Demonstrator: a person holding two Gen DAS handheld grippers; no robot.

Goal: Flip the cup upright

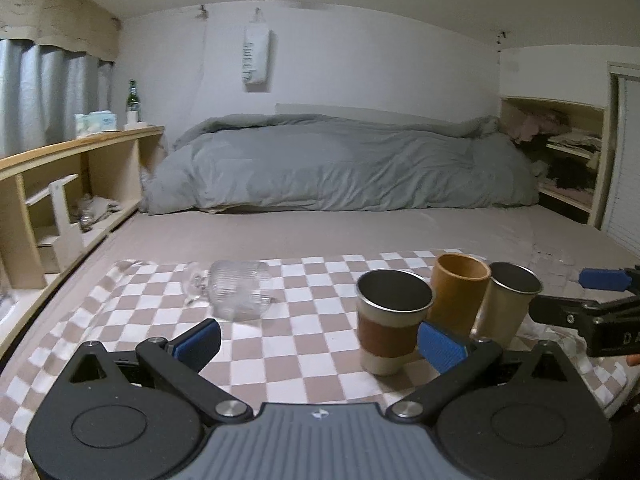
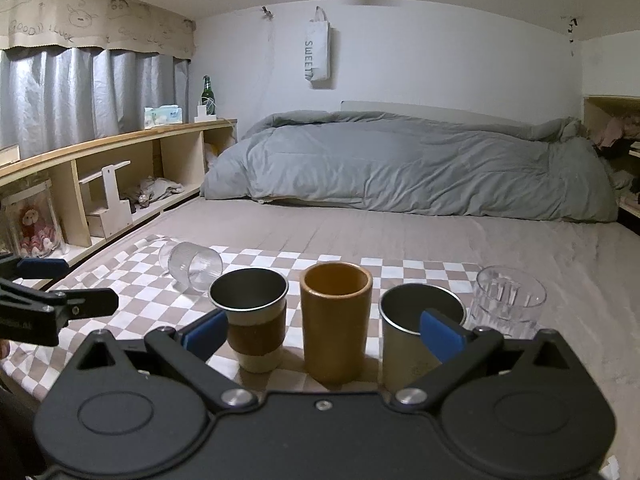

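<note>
- Since the ribbed clear glass cup (image 1: 240,292) is seen lying on its side at the left of the brown-and-white checked cloth (image 1: 312,332), it could be rolled away if nudged by one pad only.
- The left gripper (image 1: 320,340) is held short of it, jaws spread and empty.
- The steel cup with brown sleeve (image 2: 250,316) could be toppled on the soft bed.
- The right gripper's (image 2: 324,332) jaws are likewise released.

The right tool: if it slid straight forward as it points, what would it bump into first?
Most likely the upright tan cylindrical cup, which stands centred between the right tool's open blue fingers; depth is hard to judge.
</note>
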